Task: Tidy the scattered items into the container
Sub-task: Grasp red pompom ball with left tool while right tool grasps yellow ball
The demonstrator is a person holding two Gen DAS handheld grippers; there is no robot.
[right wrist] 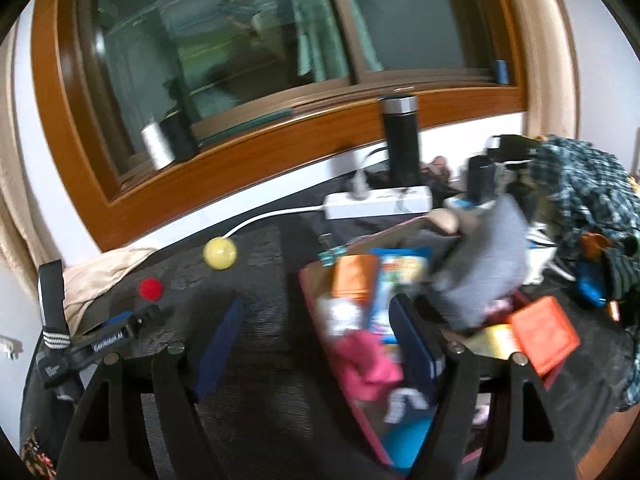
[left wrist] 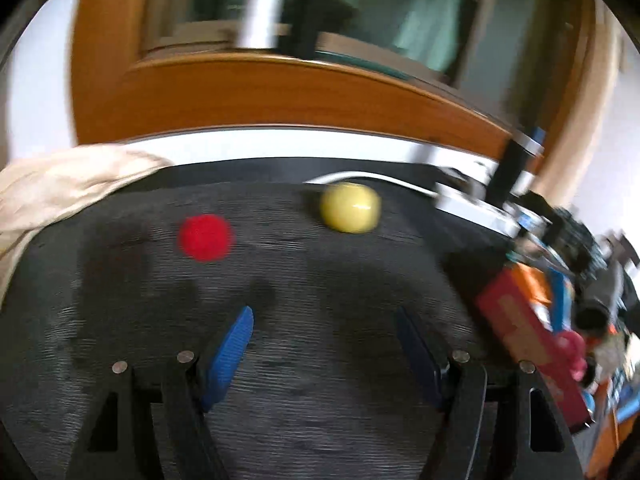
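Between pickups, by the look of it: both tools empty, two loose items waiting on the dark mat (left wrist: 320,420). Landmark throughout: the pink-rimmed container (right wrist: 320,312), already crowded with packets, a pink cloth and a grey pouch.

Yellow ball (left wrist: 350,207) lying on the mat, well apart from the container, on the window side. Red pom-pom (left wrist: 205,237) farther still from the container, beyond the ball, near a cream cloth (left wrist: 60,192) at the mat's edge. White power strip (right wrist: 378,202) behind the container, its cable curving toward the ball.

Left gripper (left wrist: 324,356) angled down at the mat, blue pads spread apart with nothing between them, aimed roughly between pom-pom and ball, short of both. Right gripper (right wrist: 316,340) also tilted downward, straddling the container's near rim, pads parted and clamped on nothing; one finger over the mat, the other over the contents.

Probable next move: carry the left tool forward over ball or pom-pom, lower, close gently. Roundness of the ball a likely risk of rolling away. Heavy blur in the left view.
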